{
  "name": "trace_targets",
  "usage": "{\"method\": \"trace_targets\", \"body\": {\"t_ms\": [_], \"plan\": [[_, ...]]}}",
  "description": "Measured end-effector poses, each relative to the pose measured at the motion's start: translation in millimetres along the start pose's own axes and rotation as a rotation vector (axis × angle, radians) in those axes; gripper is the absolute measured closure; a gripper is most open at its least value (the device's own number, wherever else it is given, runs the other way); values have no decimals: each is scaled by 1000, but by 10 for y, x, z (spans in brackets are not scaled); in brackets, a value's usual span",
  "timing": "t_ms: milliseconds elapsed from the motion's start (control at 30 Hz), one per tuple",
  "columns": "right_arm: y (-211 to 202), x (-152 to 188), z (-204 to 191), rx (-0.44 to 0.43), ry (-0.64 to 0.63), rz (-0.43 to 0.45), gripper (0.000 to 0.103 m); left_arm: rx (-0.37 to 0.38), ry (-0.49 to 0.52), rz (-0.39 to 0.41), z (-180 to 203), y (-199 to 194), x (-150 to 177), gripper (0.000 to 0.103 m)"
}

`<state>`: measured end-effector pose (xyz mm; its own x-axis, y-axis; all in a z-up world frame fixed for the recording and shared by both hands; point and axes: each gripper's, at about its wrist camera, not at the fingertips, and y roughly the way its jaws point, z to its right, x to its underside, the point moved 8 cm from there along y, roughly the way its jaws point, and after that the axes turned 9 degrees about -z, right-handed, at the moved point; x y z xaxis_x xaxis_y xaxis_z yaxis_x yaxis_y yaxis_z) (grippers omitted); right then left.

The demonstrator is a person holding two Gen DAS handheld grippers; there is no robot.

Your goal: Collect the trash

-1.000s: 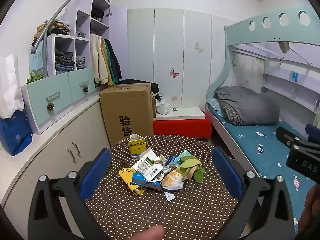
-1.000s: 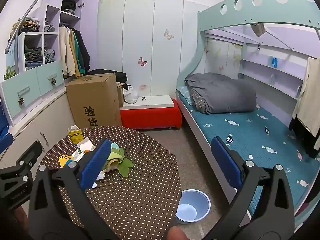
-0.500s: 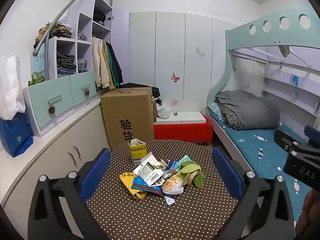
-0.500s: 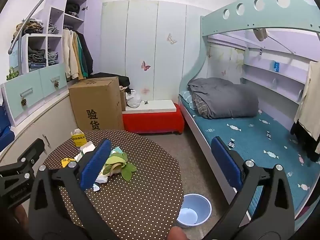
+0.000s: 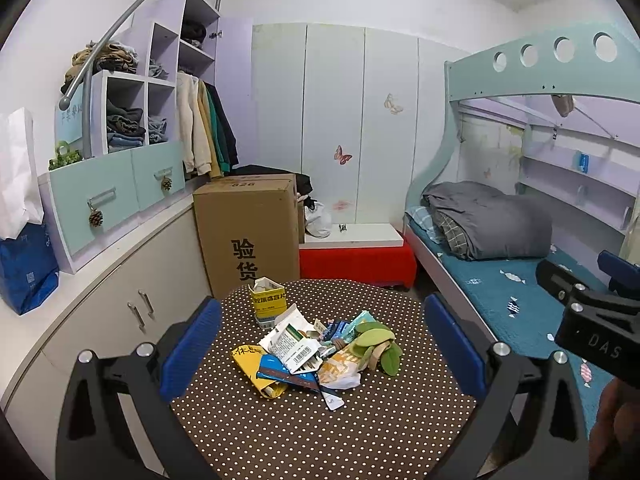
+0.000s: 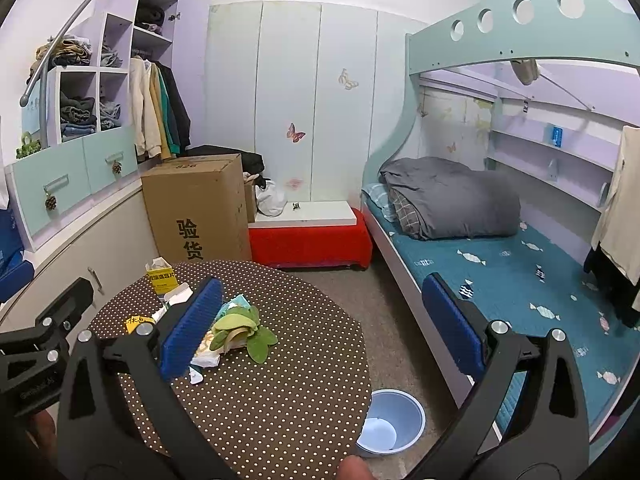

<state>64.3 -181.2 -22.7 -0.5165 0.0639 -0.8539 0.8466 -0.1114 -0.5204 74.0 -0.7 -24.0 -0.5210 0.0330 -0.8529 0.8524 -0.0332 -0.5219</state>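
A pile of trash (image 5: 312,352) lies on a round brown polka-dot table (image 5: 360,432): wrappers, a barcoded white packet (image 5: 294,344), a yellow wrapper (image 5: 250,360), green peels (image 5: 378,344) and an upright yellow carton (image 5: 268,302). My left gripper (image 5: 320,344) is open and empty, held above the table with the pile between its blue pads. My right gripper (image 6: 320,328) is open and empty, to the right of the pile (image 6: 236,328). A blue bin (image 6: 390,420) stands on the floor at the table's right edge.
A large cardboard box (image 5: 248,232) and a red bench (image 5: 356,260) stand behind the table. Cabinets (image 5: 100,320) run along the left. A bunk bed (image 6: 500,264) with a grey duvet fills the right. Grey floor (image 6: 368,296) lies between table and bed.
Both cameras have tilted up and pulled back slightly, so the table and pile sit lower in view. The trash has not moved. Both grippers stay open.
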Motion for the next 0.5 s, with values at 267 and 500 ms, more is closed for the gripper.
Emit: {"method": "trace_targets", "body": {"t_ms": [267,500], "plan": [[0,-16,3,8,3,5,5,4,-5,-1,-7,4,-9,4],[40,-8,10,4,1,-4,5,9,-6,-9,-34,57,12,4]]}}
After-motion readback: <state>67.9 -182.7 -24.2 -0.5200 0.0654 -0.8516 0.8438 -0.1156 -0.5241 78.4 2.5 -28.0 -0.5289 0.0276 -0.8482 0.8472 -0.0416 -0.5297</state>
